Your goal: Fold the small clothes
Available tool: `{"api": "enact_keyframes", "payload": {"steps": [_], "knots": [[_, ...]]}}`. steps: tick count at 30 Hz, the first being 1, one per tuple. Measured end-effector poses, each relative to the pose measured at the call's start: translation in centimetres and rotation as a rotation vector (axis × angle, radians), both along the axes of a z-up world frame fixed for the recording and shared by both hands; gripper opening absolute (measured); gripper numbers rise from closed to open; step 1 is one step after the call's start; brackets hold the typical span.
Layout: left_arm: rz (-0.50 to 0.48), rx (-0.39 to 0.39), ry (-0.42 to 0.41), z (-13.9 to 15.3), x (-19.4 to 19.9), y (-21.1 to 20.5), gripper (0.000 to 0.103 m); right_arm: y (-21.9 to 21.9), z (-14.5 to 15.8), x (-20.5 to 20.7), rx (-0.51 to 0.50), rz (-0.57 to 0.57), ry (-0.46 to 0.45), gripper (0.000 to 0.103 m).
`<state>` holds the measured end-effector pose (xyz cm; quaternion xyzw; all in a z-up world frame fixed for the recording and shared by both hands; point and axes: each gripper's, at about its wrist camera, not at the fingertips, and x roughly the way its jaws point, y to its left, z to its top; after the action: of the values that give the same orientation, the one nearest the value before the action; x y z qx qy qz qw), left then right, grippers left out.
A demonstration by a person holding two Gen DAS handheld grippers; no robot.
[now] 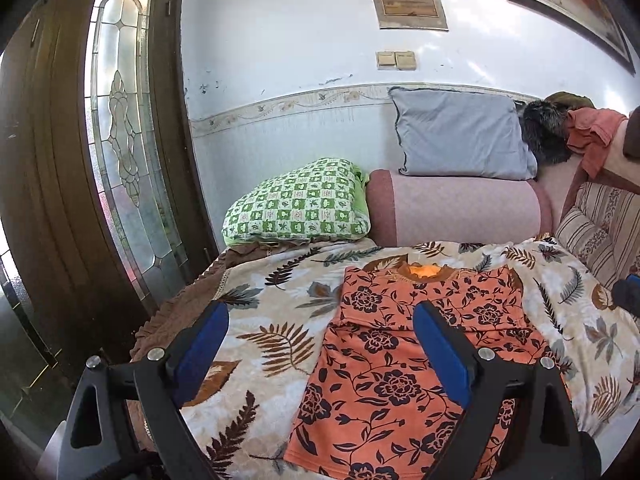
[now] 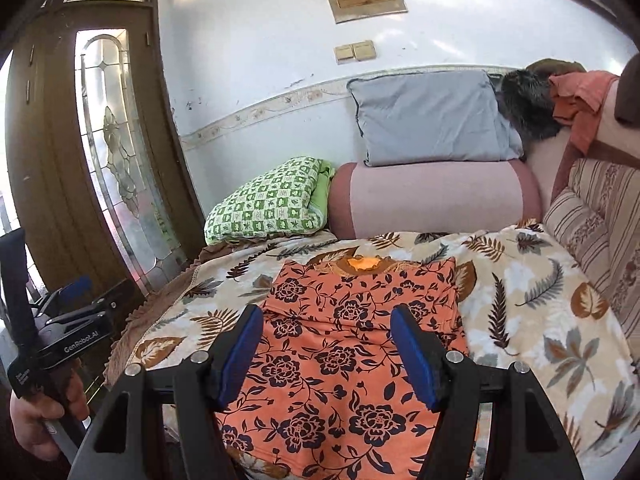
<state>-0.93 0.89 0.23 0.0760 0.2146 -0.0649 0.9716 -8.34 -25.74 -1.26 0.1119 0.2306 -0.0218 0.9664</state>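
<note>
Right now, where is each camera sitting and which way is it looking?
Left wrist: on the left tongs, open, facing the orange floral shirt, slightly from its left.
Right wrist: on the right tongs, open, straight over the shirt; the left hand shows too.
Both share the shirt, green checked pillow and grey pillow.

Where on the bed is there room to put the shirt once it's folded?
Free blanket lies right of the orange shirt, up to the striped cushion. A smaller bare strip sits left of the shirt, toward the brown frilled edge. The far end is crowded: green pillow, pink bolster, grey pillow.
</note>
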Motion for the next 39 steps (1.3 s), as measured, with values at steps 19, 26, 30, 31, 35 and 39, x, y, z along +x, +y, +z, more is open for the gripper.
{"api": "enact_keyframes", "payload": {"steps": [19,26,30,31,35,39], "knots": [[0.038,0.027,0.021,-0.1,1.4,0.4,0.093,1.1,0.1,0.8,-0.031,0.032,0.010,0.070],[0.047,0.028,0.030,-0.6,1.8,0.7,0.093,0.7,-0.4,1.2,-0.002,0.031,0.023,0.070],[0.058,0.025,0.033,-0.7,2.1,0.9,0.093,0.9,-0.5,1.6,-0.015,0.037,0.028,0.070],[0.060,0.025,0.034,-0.7,2.2,0.9,0.093,1.0,-0.5,1.6,-0.017,0.040,0.029,0.070],[0.066,0.028,0.041,-0.9,2.7,0.9,0.093,0.9,-0.7,1.8,-0.021,0.041,0.033,0.070],[0.041,0.025,0.082,-1.9,3.6,1.0,0.094,0.4,-1.1,2.1,-0.017,0.030,0.043,0.070]]}}
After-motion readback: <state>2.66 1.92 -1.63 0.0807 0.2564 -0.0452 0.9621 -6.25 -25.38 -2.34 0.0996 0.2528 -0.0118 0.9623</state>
